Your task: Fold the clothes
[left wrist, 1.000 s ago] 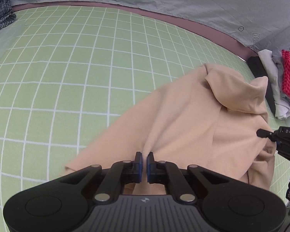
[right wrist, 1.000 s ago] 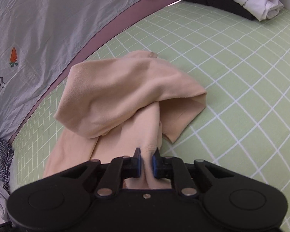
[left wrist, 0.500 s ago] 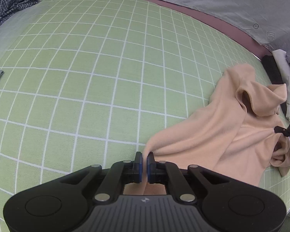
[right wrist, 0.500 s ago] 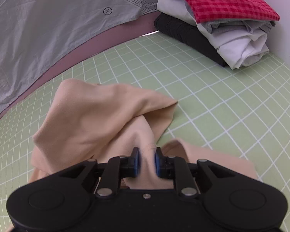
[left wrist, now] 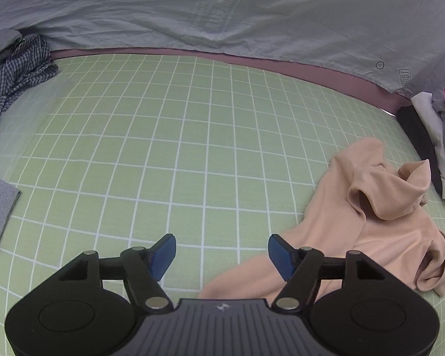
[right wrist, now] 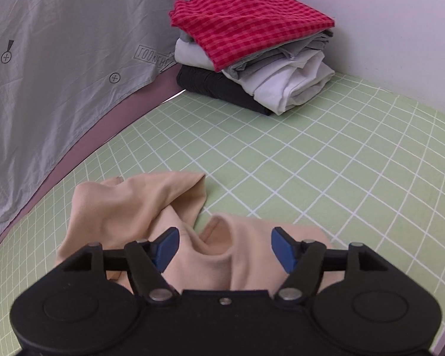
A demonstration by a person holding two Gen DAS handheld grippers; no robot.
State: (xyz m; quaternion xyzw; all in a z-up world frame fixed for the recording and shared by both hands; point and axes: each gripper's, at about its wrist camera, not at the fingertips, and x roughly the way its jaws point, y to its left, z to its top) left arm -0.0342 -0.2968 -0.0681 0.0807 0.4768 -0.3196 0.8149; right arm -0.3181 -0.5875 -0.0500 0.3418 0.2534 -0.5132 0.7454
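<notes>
Both sets of jaws stand released. The shirt [left wrist: 379, 228] lies crumpled on the mat [left wrist: 192, 148], right of the left gripper [left wrist: 222, 250], beneath the right gripper [right wrist: 225, 244].

Left wrist view: taken low over the green gridded bed sheet [left wrist: 192, 148], faced toward the far edge and the grey cloth [left wrist: 222, 14] hung behind it. Right wrist view: set close above the beige garment [right wrist: 127, 204], faced toward the far right corner. Shared: the beige garment [left wrist: 370, 222] and the folded stack [right wrist: 252, 50], seen at the right edge [left wrist: 436, 136] in the left view.
</notes>
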